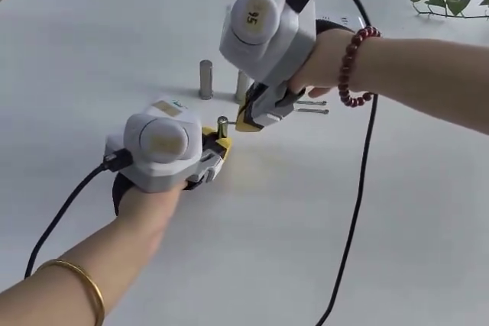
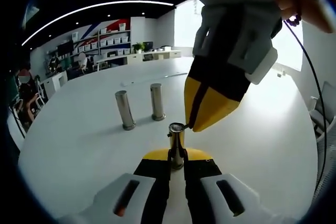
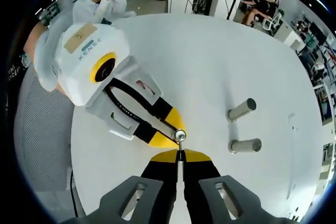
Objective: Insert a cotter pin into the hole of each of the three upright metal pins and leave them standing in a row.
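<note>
So, big to small. White table (image 1: 428, 211) carried everything. Head view caught both grippers tip to tip mid-table: left gripper (image 1: 220, 144) from lower left, right gripper (image 1: 246, 120) from above, with a black cable (image 1: 355, 188) running off the right one. It also caught the loose cotter pins (image 1: 315, 102) lying flat just beside the right hand.

Left gripper view gave the side-on look. Left jaws were clamped on the lower part of the held metal pin (image 2: 176, 139), which stood upright on the table, and the right gripper's yellow tips touched its top rim. Right gripper view gave the top-down look. Right jaws were pinched together on a thin cotter pin (image 3: 180, 146) with its end at the pin's top. Couldn't tell if it was in the hole.

Metal pins looked like plain grey steel cylinders with a slightly wider foot.

Count: three metal pins, all upright. One was held, and two free metal pins (image 2: 125, 109) stood near each other just beyond it. Three cotter pins: one in the right jaws, two loose.
</note>
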Tool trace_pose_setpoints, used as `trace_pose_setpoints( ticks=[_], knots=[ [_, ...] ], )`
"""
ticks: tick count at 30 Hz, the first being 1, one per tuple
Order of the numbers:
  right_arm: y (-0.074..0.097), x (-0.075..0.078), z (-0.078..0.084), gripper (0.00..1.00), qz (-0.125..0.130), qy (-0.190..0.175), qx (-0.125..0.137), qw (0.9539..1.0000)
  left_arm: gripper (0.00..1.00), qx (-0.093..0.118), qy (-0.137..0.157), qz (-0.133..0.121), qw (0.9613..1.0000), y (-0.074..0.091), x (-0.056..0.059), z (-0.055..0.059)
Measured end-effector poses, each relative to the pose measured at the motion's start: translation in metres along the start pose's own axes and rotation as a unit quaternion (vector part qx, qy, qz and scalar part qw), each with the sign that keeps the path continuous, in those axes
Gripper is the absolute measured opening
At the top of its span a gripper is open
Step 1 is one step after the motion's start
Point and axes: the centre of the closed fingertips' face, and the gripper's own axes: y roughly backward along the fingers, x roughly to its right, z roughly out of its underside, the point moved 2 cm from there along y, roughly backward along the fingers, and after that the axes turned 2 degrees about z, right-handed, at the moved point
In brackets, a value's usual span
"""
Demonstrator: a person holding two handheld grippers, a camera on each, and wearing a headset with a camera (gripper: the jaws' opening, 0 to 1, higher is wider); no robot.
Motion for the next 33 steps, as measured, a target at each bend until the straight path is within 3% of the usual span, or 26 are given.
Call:
trace_pose_setpoints(
  ticks=[5, 9, 13, 15, 23, 33],
  knots=[
    [-0.002, 0.000, -0.002, 0.00, 0.002, 0.010, 0.008, 0.9999, 0.07, 0.002, 0.004, -0.007, 1.0000, -0.001, -0.001, 0.000],
    [0.000, 0.004, -0.009, 0.00, 0.006, -0.003, 0.031, 0.9995, 0.07, 0.002, 0.005, -0.011, 0.9999, -0.002, -0.002, 0.000],
    [0.004, 0.005, -0.012, 0.12, 0.006, -0.015, 0.042, 0.9990, 0.07, 0.002, 0.005, -0.015, 0.9999, -0.002, -0.001, 0.000],
    [0.007, 0.004, -0.010, 0.13, 0.007, -0.010, 0.041, 0.9991, 0.07, 0.003, 0.006, -0.015, 0.9999, -0.002, -0.001, 0.000],
    [0.010, 0.003, 0.006, 0.07, 0.013, -0.004, 0.022, 0.9997, 0.07, 0.003, 0.007, -0.016, 0.9998, -0.002, -0.001, 0.000],
    [0.007, 0.005, 0.003, 0.00, 0.015, -0.021, 0.033, 0.9991, 0.07, 0.005, 0.011, -0.014, 0.9998, -0.002, -0.001, 0.001]
  ],
)
